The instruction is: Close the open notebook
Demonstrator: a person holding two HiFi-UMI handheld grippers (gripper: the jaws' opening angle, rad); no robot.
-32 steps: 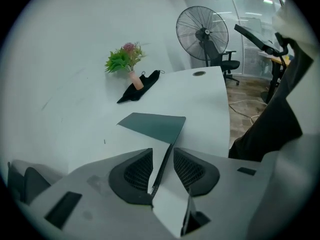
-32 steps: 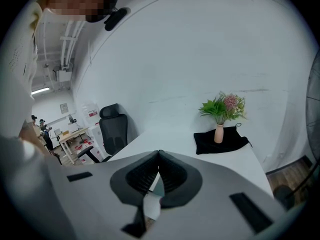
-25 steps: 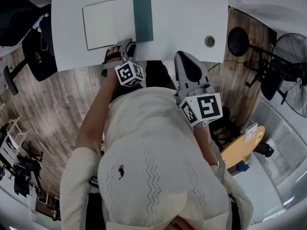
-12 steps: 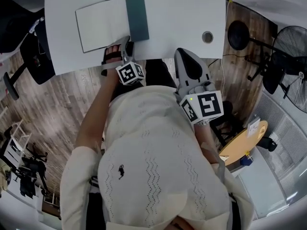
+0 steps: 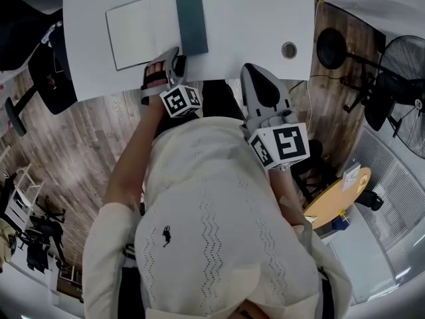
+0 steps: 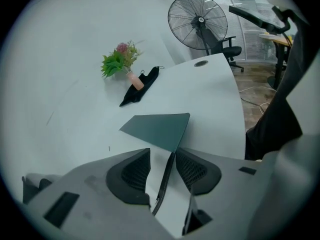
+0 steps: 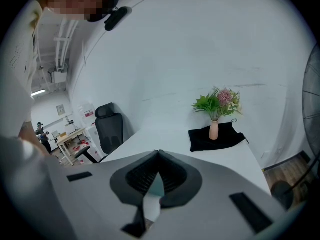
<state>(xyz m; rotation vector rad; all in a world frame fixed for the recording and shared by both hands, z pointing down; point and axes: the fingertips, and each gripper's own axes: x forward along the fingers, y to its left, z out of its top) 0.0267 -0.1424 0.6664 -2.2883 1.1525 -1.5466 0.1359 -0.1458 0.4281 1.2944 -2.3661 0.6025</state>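
Over the table (image 5: 252, 18) edge, left gripper (image 6: 166, 156) reaches forward, straddling the notebook (image 5: 143, 28) (jaws narrow); right gripper (image 7: 159, 154) closed.

The notebook (image 5: 156, 28) lies open just ahead of the left gripper (image 5: 171, 60). Its blank white page (image 5: 141, 30) lies flat, ahead and to that gripper's left. Its dark teal cover (image 6: 159, 130), on the right side, is raised at a tilt. The cover's thin near edge runs between the left gripper's parted jaws, with a gap on either side.
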